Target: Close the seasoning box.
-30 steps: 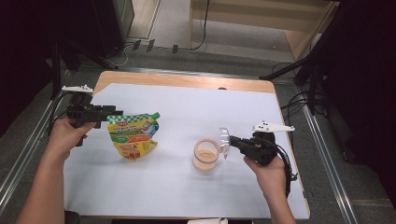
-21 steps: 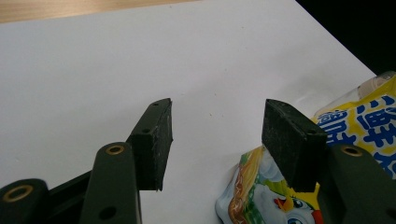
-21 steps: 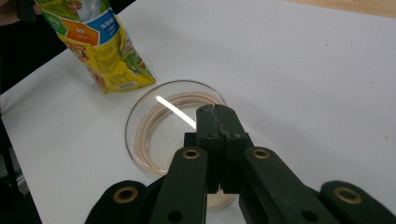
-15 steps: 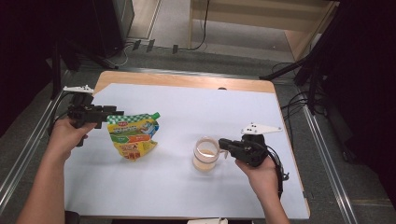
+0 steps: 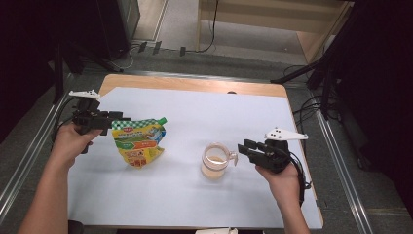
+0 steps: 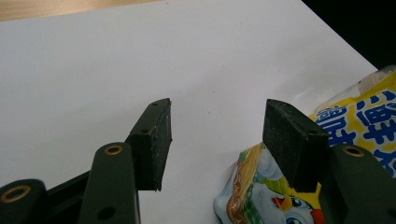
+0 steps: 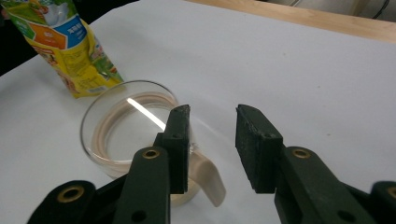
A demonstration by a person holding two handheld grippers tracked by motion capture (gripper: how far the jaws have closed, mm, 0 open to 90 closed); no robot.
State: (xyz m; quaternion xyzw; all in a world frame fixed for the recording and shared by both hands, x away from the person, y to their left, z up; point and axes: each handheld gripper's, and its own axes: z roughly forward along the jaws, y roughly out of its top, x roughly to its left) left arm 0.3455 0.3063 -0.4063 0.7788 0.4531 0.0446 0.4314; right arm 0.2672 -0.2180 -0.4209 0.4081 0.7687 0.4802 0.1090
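A glass mug (image 5: 214, 163) holding a pale liquid stands on the white sheet at centre right, its handle pointing right. My right gripper (image 5: 245, 147) sits just right of that handle. In the right gripper view its jaws (image 7: 212, 114) have just been opening, and the handle (image 7: 208, 179) lies low between them, untouched by the pads. A yellow and green spouted pouch (image 5: 139, 141) stands left of the mug. My left gripper (image 5: 117, 118) is at the pouch's upper left corner and open. In the left gripper view (image 6: 217, 109) the pouch (image 6: 355, 116) lies beside and behind the right-hand jaw.
The white sheet (image 5: 204, 112) covers a wooden table (image 5: 195, 85) with metal rails along both sides. Cables and stand legs lie on the floor behind the table. Both forearms come in from the bottom edge.
My right gripper, shut on the mug's handle a second ago, has opened and drawn slightly back to the right. The mug, the pouch and the left gripper have stayed put.
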